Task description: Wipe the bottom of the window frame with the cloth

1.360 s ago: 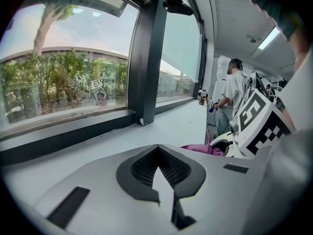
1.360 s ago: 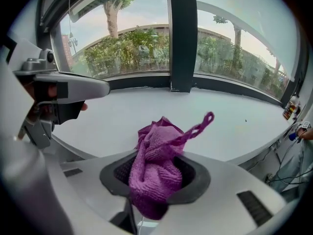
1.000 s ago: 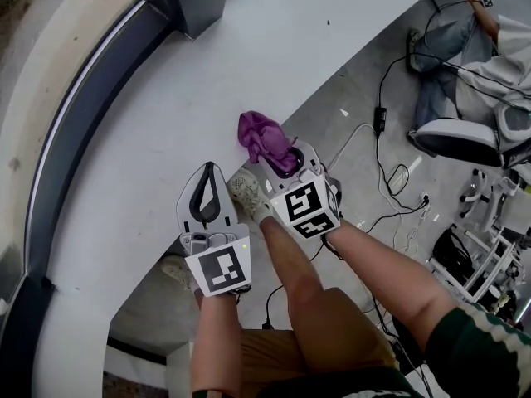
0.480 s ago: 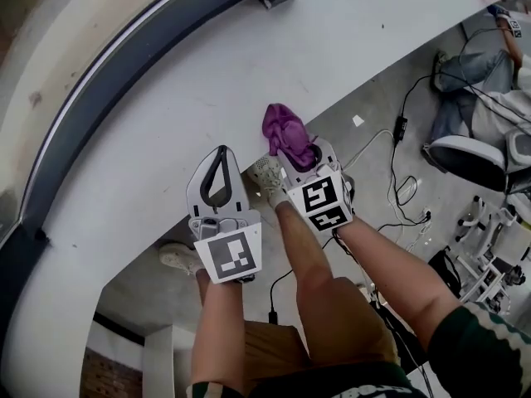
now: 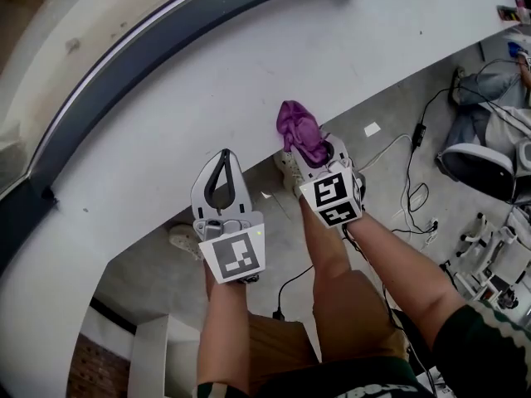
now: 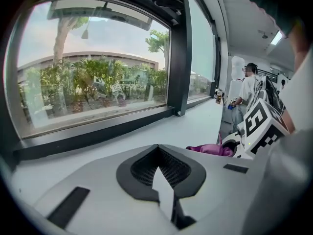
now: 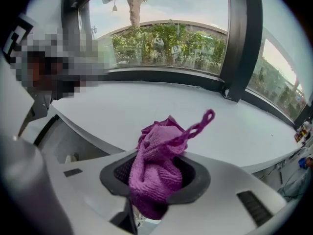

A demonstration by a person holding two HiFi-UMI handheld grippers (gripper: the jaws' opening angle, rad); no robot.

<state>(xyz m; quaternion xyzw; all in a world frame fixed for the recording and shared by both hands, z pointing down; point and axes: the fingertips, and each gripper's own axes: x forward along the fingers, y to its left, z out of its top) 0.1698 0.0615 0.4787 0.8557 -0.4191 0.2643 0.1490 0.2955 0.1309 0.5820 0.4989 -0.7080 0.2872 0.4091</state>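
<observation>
Right hand-held gripper (image 5: 319, 157): jaws clamped on bunched purple cloth (image 5: 299, 131), over near edge of tabletop (image 5: 207, 98), well apart from window frame (image 5: 149, 52).
Left hand-held gripper (image 5: 221, 160): jaws together, empty.
Risk: wad likely slips out under wiping pressure; loose tail may snag.

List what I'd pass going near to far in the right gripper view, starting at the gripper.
right gripper → purple cloth clamped in it → white sill → bottom window frame → greenery outdoors
</observation>
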